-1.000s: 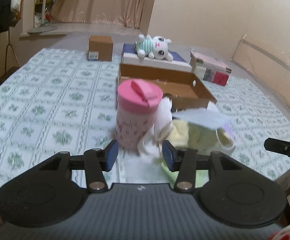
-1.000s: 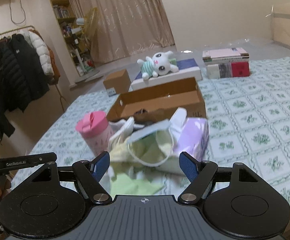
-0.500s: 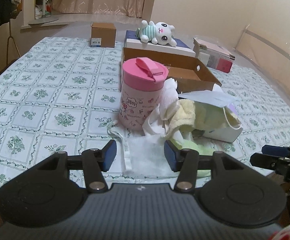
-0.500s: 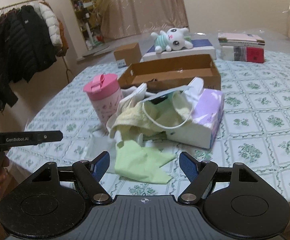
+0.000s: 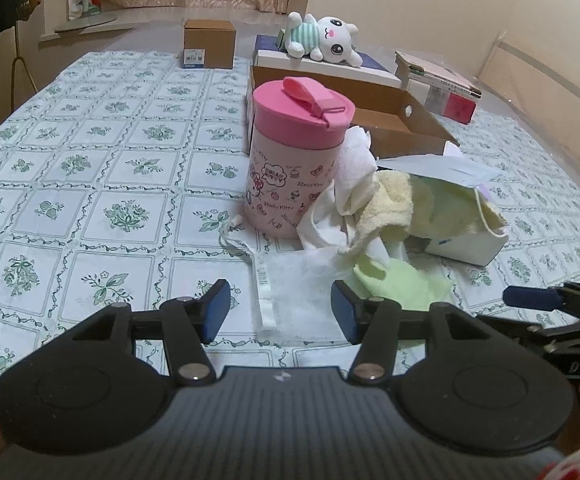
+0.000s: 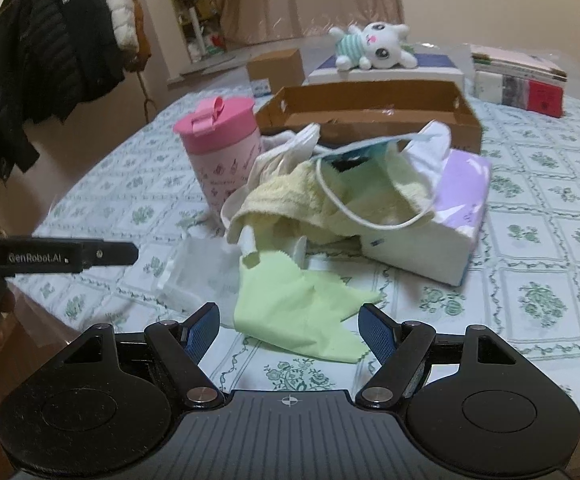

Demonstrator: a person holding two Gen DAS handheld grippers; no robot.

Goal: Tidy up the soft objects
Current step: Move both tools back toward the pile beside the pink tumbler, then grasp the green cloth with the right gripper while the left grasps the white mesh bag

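The left gripper (image 5: 278, 312), jaws spread and empty, hung over the thin white gauze pouch (image 5: 297, 284), apparently lined up to pinch it, while the equally wide, empty right gripper (image 6: 290, 330) straddled the flat lime-green cloth (image 6: 297, 312).

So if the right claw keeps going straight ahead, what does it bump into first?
Probably the green cloth, lying flat just ahead of the open right claw. Behind it comes the yellow towel pile. If the claw rides above the table, it may skim over the cloth and meet the towel first.

Fluffy yellow towel (image 6: 290, 196) (terry), glossy tablecloth (image 5: 90, 184)
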